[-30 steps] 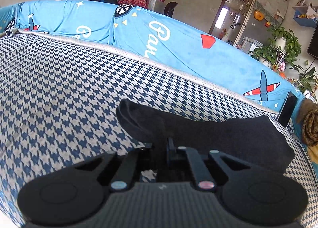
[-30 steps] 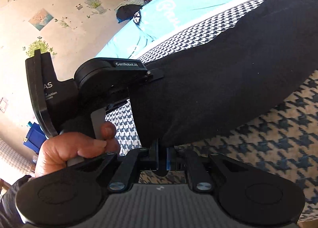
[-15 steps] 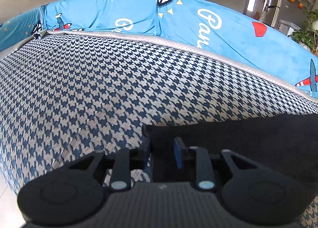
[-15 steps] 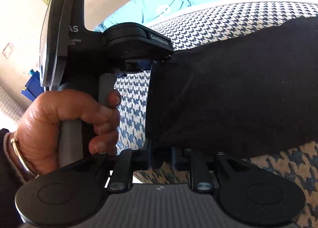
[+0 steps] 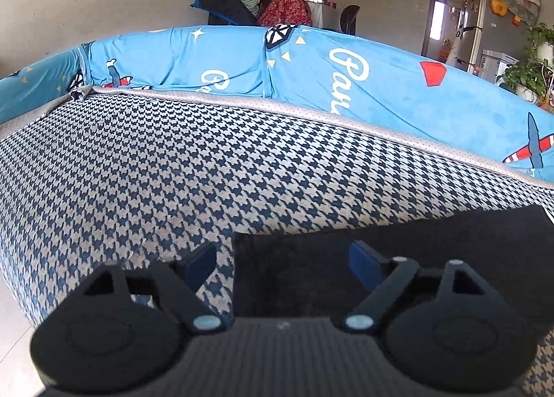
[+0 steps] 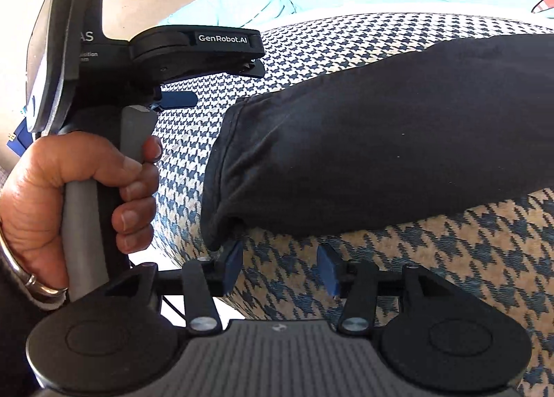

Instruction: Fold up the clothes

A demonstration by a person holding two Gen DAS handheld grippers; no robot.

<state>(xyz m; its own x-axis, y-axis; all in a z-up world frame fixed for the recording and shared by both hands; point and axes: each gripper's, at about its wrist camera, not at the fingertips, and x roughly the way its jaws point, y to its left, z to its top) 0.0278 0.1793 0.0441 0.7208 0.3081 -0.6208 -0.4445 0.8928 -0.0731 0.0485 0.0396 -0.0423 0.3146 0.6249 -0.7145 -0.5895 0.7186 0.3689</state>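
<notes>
Blue-and-cream houndstooth upholstery [image 5: 145, 168] covers a broad sofa seat that fills both views, with a bright blue cartoon-print cover [image 5: 346, 85] draped over the backrest at twelve o'clock. Beyond it in the left wrist view stands a beige wall, a heap of bedding [image 5: 242, 2] and potted green plants [image 5: 529, 71] at two o'clock.

A black folded fabric garment [image 6: 381, 141] lies flat on the seat. In the right wrist view it stretches from the centre towards three o'clock, its stitched hem at nine o'clock of the cloth. In the left wrist view its near corner [image 5: 398, 248] sits at four o'clock.

The left hand-held gripper [image 5: 282, 260] has just been opening, and its blue-tipped fingers stand wide apart. The garment's corner lies between them, nearer the finger at three o'clock, and neither pad presses on it. From the right wrist view the same tool [image 6: 194, 61] appears at ten o'clock, held on its grey handle by a person's left hand [image 6: 79, 196] wearing a metal bangle [image 6: 31, 284].

The right hand-held gripper [image 6: 278, 263] has also just been opening. Its fingers are parted at six o'clock, just below the garment's lower hem corner, with only houndstooth fabric showing between them. The finger at nine o'clock sits right at the cloth's edge, not clamping it.
</notes>
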